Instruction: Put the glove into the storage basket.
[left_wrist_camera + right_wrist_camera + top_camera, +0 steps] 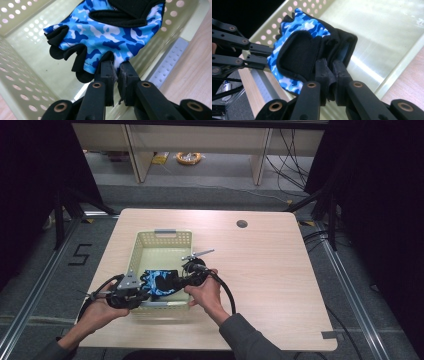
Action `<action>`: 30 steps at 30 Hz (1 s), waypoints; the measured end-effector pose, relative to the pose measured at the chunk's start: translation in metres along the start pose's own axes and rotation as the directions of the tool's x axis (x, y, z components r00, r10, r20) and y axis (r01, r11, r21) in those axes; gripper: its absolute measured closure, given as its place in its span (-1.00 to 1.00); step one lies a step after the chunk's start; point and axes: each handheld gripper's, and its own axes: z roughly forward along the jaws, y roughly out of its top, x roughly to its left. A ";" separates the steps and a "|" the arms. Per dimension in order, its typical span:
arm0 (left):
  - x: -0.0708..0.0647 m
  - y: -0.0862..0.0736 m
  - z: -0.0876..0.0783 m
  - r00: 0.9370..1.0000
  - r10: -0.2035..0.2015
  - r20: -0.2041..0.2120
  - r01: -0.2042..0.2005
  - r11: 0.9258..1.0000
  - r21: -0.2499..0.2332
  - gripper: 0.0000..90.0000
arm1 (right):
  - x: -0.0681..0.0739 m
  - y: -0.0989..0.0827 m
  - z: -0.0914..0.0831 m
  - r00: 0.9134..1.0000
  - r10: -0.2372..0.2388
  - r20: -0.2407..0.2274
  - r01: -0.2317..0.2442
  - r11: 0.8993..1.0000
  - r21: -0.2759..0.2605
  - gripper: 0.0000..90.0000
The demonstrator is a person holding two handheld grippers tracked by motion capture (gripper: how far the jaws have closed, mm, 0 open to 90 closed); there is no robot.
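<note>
Dark curtains closed off both sides of the room, and beyond the pale wooden table (260, 270) ran grey floor with loose cables and a yellow coil too small to make out; on the table sat a pale green perforated basket (165, 237), its near wall largely hidden behind the hands; over its near end hung a blue camouflage fingerless glove (154, 282), held up between both tools and clear of the basket floor, so far as the gripper views showed; the left gripper (115, 75) had its jaws clamped on the glove's edge down by the short black finger stubs, a sliver of fabric pinched between the pads; the right gripper (329, 75) had its jaws clenched on the black cuff end, the glove (299, 45) folded there so its inner side was hidden; the left gripper's linkage (239, 50) showed at the far side of that view, its tips lost behind the fabric; the glove's top (100, 37) was cut off at the frame edge; the person's face stayed out of frame.
</note>
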 end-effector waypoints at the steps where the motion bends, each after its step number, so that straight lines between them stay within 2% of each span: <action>1: 0.000 0.000 0.000 1.000 -0.005 -0.004 0.005 1.000 0.001 0.82 | -0.001 0.000 0.001 1.000 0.001 0.002 -0.001 1.000 0.003 0.88; 4: 0.000 0.000 0.002 1.000 -0.019 -0.001 0.019 1.000 0.012 0.81 | -0.004 -0.001 0.007 1.000 0.024 0.018 -0.024 1.000 0.012 0.88; 6: 0.001 -0.001 0.003 1.000 -0.019 -0.001 0.019 1.000 0.009 0.77 | -0.005 -0.001 0.008 1.000 0.020 0.023 -0.021 1.000 0.017 0.88; 7: 0.002 -0.001 0.004 0.999 -0.035 0.002 0.035 0.999 0.011 0.74 | -0.006 -0.001 0.009 1.000 0.015 0.026 -0.016 1.000 0.020 0.88; 8: 0.004 -0.001 0.004 1.000 -0.015 0.006 0.015 1.000 0.007 0.69 | -0.007 -0.001 0.009 0.999 0.023 0.029 -0.023 0.999 0.023 0.88; 9: 0.003 -0.001 0.004 0.999 -0.039 0.012 0.039 0.999 0.012 0.67 | -0.007 -0.001 0.009 0.999 0.027 0.031 -0.028 0.999 0.023 0.88; 12: 0.005 0.000 0.003 0.999 -0.032 0.001 0.032 0.999 0.005 0.55 | -0.008 -0.001 0.009 0.999 0.028 0.030 -0.029 0.999 0.027 0.88; 13: 0.006 0.002 0.002 1.000 -0.019 0.005 0.019 1.000 0.001 0.52 | -0.009 -0.001 0.010 0.999 0.027 0.030 -0.028 0.999 0.028 0.88; 15: 0.006 0.005 -0.001 0.999 -0.037 0.008 0.038 0.999 -0.015 0.45 | -0.010 0.000 0.010 0.999 0.027 0.035 -0.029 0.999 0.031 0.88; 16: 0.008 0.007 -0.003 1.000 -0.024 0.004 0.024 0.999 -0.023 0.40 | -0.011 0.000 0.010 0.999 0.026 0.033 -0.027 0.999 0.029 0.88; 17: 0.009 0.009 -0.005 1.000 -0.023 0.007 0.023 0.999 -0.030 0.40 | -0.010 0.001 0.011 0.999 0.037 0.035 -0.039 0.999 0.032 0.88; 18: 0.009 0.010 -0.007 0.999 -0.035 0.003 0.035 0.999 -0.033 0.40 | -0.011 0.001 0.011 0.999 0.025 0.036 -0.026 0.999 0.030 0.88; 19: 0.011 0.012 -0.009 1.000 -0.002 0.000 0.002 0.999 -0.037 0.39 | -0.010 0.001 0.010 0.997 0.059 0.042 -0.061 0.997 0.046 0.88; 20: 0.010 0.013 -0.009 1.000 -0.022 0.002 0.022 0.999 -0.044 0.39 | -0.010 0.002 0.010 0.997 0.062 0.038 -0.063 0.997 0.044 0.87; 21: 0.011 0.015 -0.011 1.000 -0.008 -0.005 0.007 0.999 -0.036 0.37 | -0.010 0.002 0.010 0.997 0.062 0.040 -0.064 0.997 0.044 0.87; 22: 0.009 0.015 -0.011 0.999 -0.032 0.005 0.033 0.998 -0.045 0.35 | -0.010 0.002 0.010 0.997 0.063 0.039 -0.065 0.997 0.045 0.86; 23: 0.009 0.015 -0.011 1.000 -0.012 0.003 0.012 0.999 -0.048 0.34 | -0.010 0.002 0.010 0.997 0.065 0.037 -0.066 0.997 0.047 0.85; 24: 0.006 0.015 -0.011 0.999 -0.040 0.008 0.040 0.998 -0.049 0.34 | -0.010 0.002 0.010 0.997 0.062 0.041 -0.064 0.997 0.049 0.84; 25: 0.006 0.015 -0.011 1.000 -0.027 0.001 0.027 0.998 -0.054 0.33 | -0.009 0.002 0.009 0.997 0.068 0.039 -0.070 0.996 0.055 0.83; 27: 0.004 0.014 -0.011 0.999 -0.039 0.017 0.040 0.998 -0.057 0.33 | -0.009 0.002 0.009 0.997 0.064 0.040 -0.067 0.996 0.055 0.82; 28: 0.004 0.014 -0.011 1.000 -0.017 0.016 0.018 0.998 -0.055 0.32 | -0.009 0.001 0.008 0.997 0.068 0.043 -0.071 0.996 0.058 0.82; 29: 0.002 0.014 -0.011 0.999 -0.030 0.009 0.031 0.998 -0.053 0.32 | -0.009 0.001 0.008 0.997 0.063 0.046 -0.065 0.996 0.061 0.81; 30: 0.002 0.014 -0.011 1.000 -0.025 0.013 0.026 0.998 -0.055 0.31 | -0.008 0.001 0.007 0.997 0.061 0.048 -0.064 0.996 0.066 0.79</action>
